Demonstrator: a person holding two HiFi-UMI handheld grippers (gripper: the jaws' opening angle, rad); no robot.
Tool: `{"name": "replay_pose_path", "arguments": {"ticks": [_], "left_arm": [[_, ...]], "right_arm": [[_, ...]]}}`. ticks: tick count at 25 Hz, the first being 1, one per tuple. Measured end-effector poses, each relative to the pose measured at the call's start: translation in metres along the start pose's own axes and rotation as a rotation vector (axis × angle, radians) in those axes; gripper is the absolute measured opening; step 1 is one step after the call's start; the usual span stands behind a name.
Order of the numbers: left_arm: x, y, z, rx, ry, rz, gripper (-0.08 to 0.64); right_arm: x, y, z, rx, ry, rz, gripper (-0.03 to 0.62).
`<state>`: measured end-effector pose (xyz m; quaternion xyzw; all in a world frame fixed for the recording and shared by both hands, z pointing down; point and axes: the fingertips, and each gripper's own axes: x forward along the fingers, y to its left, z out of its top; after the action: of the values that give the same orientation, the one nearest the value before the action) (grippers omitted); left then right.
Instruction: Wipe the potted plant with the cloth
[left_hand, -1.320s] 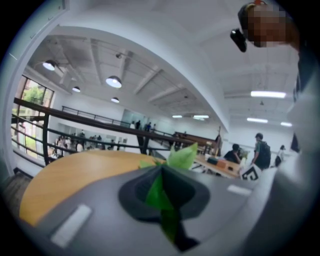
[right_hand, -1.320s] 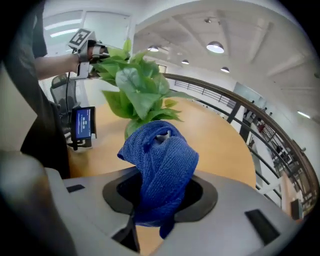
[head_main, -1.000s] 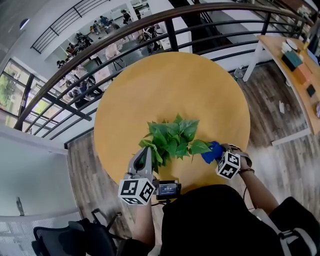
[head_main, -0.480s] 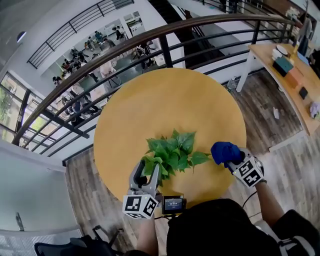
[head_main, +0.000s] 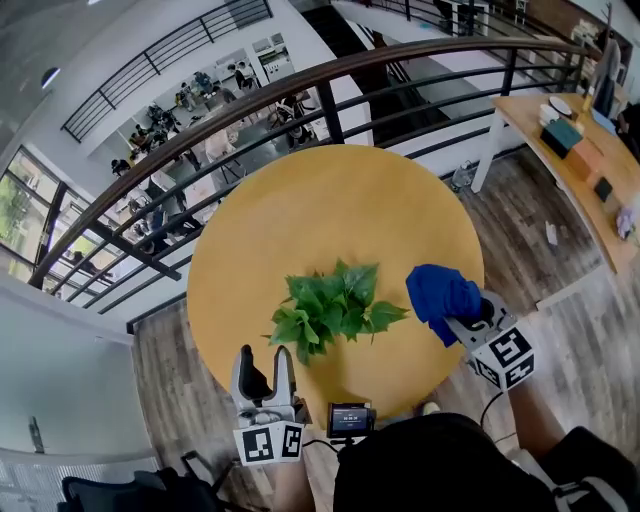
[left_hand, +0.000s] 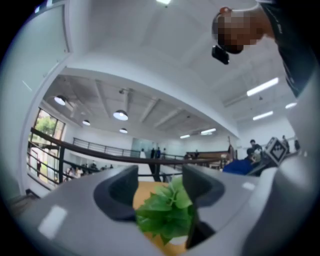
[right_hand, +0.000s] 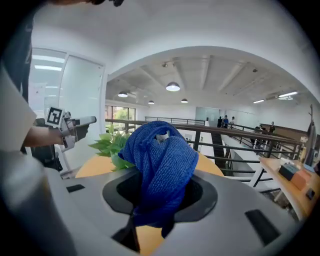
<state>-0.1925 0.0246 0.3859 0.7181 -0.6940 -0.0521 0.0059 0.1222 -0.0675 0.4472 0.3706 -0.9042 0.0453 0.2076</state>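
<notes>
The plant (head_main: 330, 310) stands toward the bench's (head_main: 330, 200) near edge. The right tongs (head_main: 468, 312), clamped on the blue cloth (head_main: 440, 290), hang just beside its right-hand leaves. The left tongs (head_main: 264, 356) have just been opening: wide, empty, plant straight ahead

The round yellow-tan table top (head_main: 330, 200) has a smooth, matt, wood-like surface. The blue cloth (head_main: 440, 293) is soft fabric with a coarse, nubbly knit. The green potted plant (head_main: 325, 310) has smooth leaves with a faint sheen. The left gripper (left_hand: 160, 187) and the right gripper (right_hand: 160, 195) have smooth grey plastic shells, dull with soft highlights, and darker matt jaw recesses. The grey-brown plank floor (head_main: 180, 370) shows wood grain.
</notes>
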Motion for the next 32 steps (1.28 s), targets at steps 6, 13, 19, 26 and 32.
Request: {"name": "replay_pose_path", "arguments": {"ticks": [6,13,19,26,32], "left_arm": [[-0.057,-0.032,0.021,0.045,0.059,0.053,-0.002],[-0.093,-0.113,0.008,0.088,0.099,0.096,-0.002],[-0.127,-0.145,0.006,0.065,0.100,0.113,-0.002],[-0.130,-0.173,-0.001,0.072,0.087,0.111,-0.002],[-0.136,-0.173,0.037,0.077,0.112,0.114,-0.002]], "right_arm": [[-0.039,0.030,0.042,0.046,-0.138,0.054,0.164],[-0.089,0.034,0.030,0.036,-0.200,0.125,0.164],[-0.127,0.048,0.015,-0.010,-0.208,0.153,0.164],[-0.140,0.037,-0.005,-0.023,-0.209,0.171,0.164],[-0.153,0.048,0.027,-0.009,-0.208,0.198,0.163]]}}
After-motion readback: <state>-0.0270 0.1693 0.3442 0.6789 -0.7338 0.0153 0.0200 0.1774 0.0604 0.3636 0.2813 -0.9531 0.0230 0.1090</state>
